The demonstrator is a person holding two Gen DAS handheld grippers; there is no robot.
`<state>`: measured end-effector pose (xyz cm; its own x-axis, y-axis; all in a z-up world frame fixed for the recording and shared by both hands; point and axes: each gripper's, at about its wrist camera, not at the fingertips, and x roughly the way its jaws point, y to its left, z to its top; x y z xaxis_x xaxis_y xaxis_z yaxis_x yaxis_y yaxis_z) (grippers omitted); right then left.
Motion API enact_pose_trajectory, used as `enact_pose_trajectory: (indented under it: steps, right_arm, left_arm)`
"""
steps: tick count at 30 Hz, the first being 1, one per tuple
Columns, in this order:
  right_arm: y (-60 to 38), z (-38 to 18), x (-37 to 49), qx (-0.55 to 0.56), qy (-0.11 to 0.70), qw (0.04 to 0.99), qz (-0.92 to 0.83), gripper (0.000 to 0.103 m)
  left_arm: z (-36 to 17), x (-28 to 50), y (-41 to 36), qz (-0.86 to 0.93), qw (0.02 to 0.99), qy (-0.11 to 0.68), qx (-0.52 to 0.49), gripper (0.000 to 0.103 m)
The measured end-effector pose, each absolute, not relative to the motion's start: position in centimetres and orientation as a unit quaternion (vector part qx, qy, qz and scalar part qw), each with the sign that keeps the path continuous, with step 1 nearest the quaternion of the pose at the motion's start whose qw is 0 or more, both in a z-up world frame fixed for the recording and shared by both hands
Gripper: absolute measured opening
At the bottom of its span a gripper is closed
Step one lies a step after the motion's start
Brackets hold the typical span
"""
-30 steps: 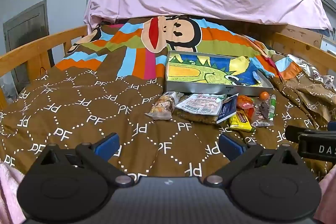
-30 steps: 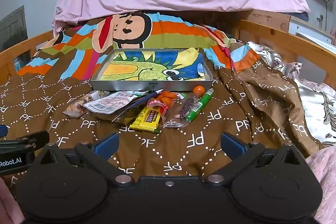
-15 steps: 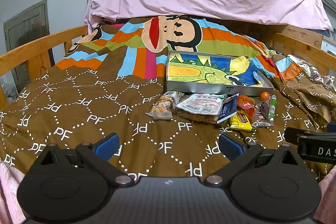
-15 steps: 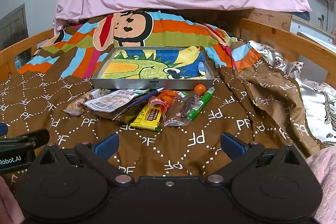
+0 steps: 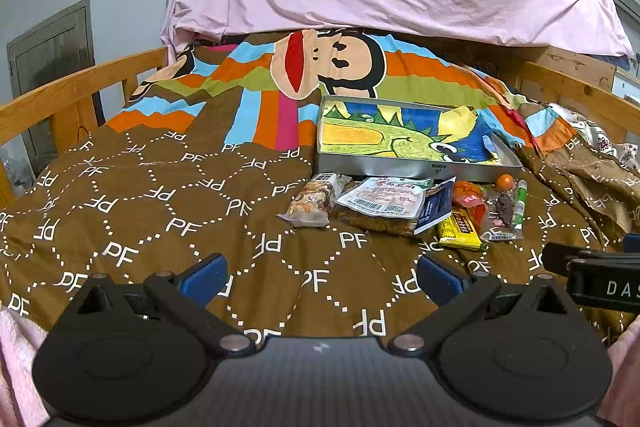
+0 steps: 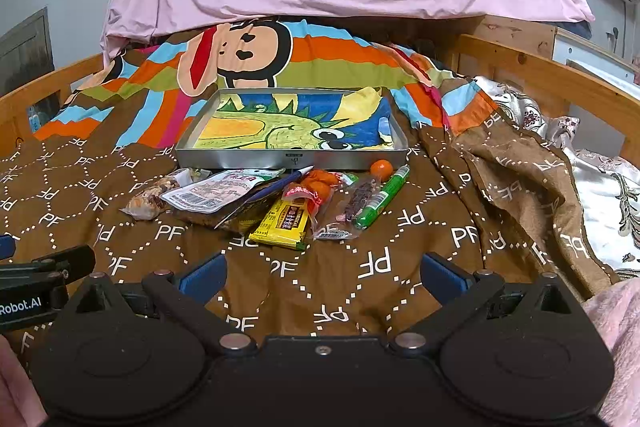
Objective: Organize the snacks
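While snacks (image 6: 280, 203) lie before the tray (image 6: 292, 159), both grippers hover, jaws spread, empty.

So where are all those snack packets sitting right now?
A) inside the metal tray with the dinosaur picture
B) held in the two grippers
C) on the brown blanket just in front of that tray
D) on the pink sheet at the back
C: the snack packets lie in a loose heap on the brown blanket, in front of the metal tray, which holds no snacks.
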<state>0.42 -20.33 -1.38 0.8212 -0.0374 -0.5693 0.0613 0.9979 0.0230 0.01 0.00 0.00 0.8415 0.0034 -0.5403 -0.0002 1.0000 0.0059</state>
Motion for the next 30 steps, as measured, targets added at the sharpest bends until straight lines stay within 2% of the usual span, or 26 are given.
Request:
enact_pose_trajectory:
  steps: [30]
  right_arm:
    - [-20.43, -1.08, 0.36, 0.02, 0.299, 0.954, -0.023, 0.102]
  left_arm:
    - [-0.01, 0.03, -0.01, 0.001, 0.959, 0.283, 0.003, 0.103]
